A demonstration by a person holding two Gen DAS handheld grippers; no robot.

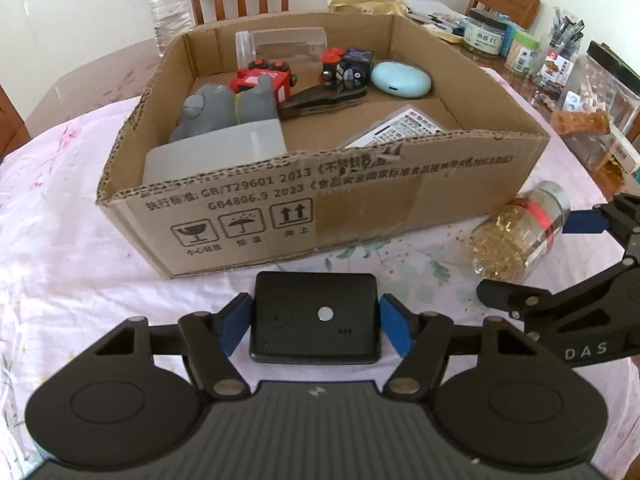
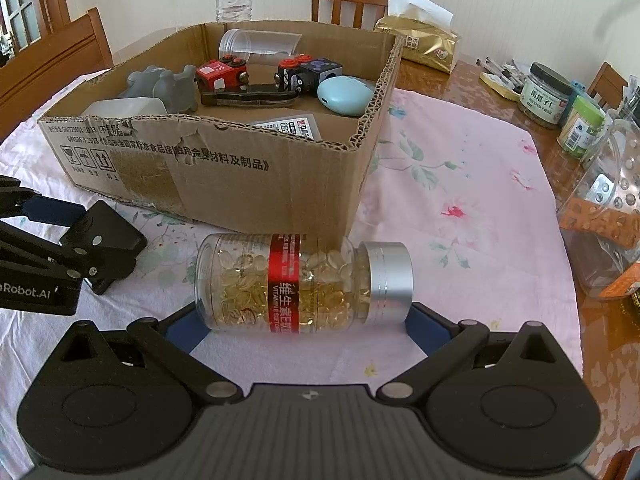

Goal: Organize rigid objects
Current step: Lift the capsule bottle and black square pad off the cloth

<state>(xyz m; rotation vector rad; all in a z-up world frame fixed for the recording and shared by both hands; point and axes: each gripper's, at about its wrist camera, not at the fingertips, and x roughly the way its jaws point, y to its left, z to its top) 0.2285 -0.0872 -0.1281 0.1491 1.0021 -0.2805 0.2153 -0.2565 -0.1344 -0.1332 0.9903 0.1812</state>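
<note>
We list, on the table (image 2: 472,184) with its pink floral cloth, one open cardboard box (image 1: 360,208) at twelve o'clock in both wrist views, already holding a grey figure (image 1: 224,110), a red toy block (image 1: 262,80), a dark toy block (image 1: 348,66), a pale blue case (image 1: 401,79), a clear plastic tub (image 1: 280,42) and a printed card (image 1: 404,126). Item in hand: a flat black box (image 1: 315,316), lying just before the near wall of the carton; the left gripper (image 1: 315,326) has its jaws part closed on it, a blue pad pressing each short side. Item pending: a clear capsule bottle (image 2: 296,284) with red band and silver cap, lying on its side at the carton's near corner, at three o'clock in the left view. The right gripper (image 2: 306,326) has its jaws spread wide to either side of the bottle's ends; we judge the pads not yet pressing, though the contact points are partly hidden behind the bottle. Step, by our reading: pick-up of the two remaining pieces, with the black box just seized. Next move calls for a lift clear of the carton's near wall, a carry towards twelve o'clock, and release onto the bare cardboard floor at the middle; the bottle wants a firm end-to-end closure first, since it could roll.
</note>
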